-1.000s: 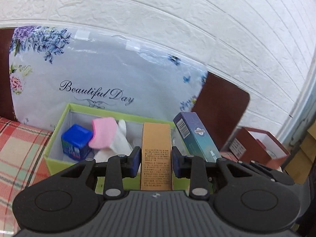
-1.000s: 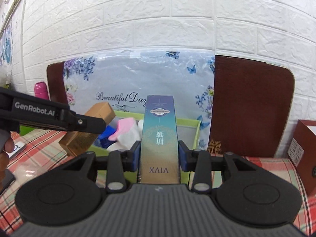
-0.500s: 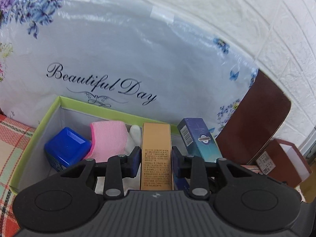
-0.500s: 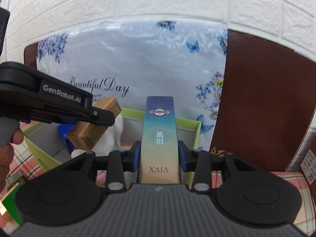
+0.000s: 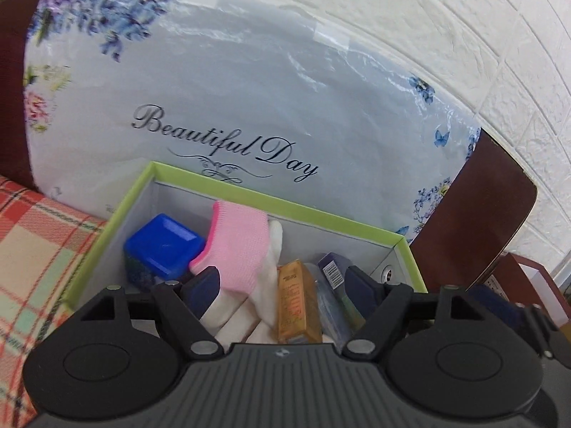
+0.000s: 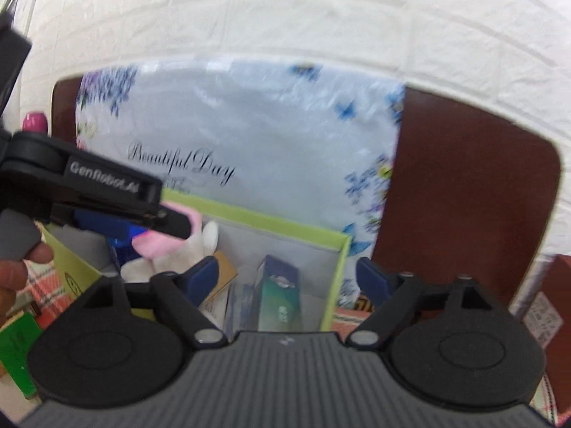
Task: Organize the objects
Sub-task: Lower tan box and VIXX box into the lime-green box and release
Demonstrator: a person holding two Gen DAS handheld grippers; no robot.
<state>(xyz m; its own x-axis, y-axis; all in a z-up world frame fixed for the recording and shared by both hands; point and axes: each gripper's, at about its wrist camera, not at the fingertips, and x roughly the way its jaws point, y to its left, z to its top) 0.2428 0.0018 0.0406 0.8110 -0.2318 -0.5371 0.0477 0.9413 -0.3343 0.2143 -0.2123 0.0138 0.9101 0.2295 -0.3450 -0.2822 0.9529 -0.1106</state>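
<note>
Inside the green-rimmed box [image 5: 274, 202], five things can be counted: one gold carton [image 5: 296, 306], one blue-green carton [image 5: 333, 297], one blue cube-shaped container [image 5: 162, 244], one pink knitted cloth [image 5: 237, 246] and one white cloth item [image 5: 273, 246] under and beside it. The gold carton and the blue-green carton lie side by side toward the box's right end, both tipped against one another; in the right wrist view the blue-green carton [image 6: 280, 292] stands nearly upright just inside the right wall, with the gold one [image 6: 223, 278] to its left. The blue container sits at the left end, the pink cloth touching its right edge.

The left gripper [image 5: 282, 285] hangs over the box's near edge; its jaws have just been opening and stand apart, the gold carton between them but clear of both pads. The right gripper [image 6: 287, 278] is much the same: jaws just opened, wide apart, the blue-green carton between them and untouched. A hand [image 6: 16, 267] holds the left gripper's handle.

Behind the box leans one floral plastic-wrapped package [image 5: 249, 100] printed "Beautiful Day", against one dark brown board [image 6: 464, 185] and a white brick-pattern wall [image 5: 446, 18]. The box rests on a checked cloth [image 5: 32, 242]. One reddish-brown open box [image 5: 528, 278] sits off to the right.
</note>
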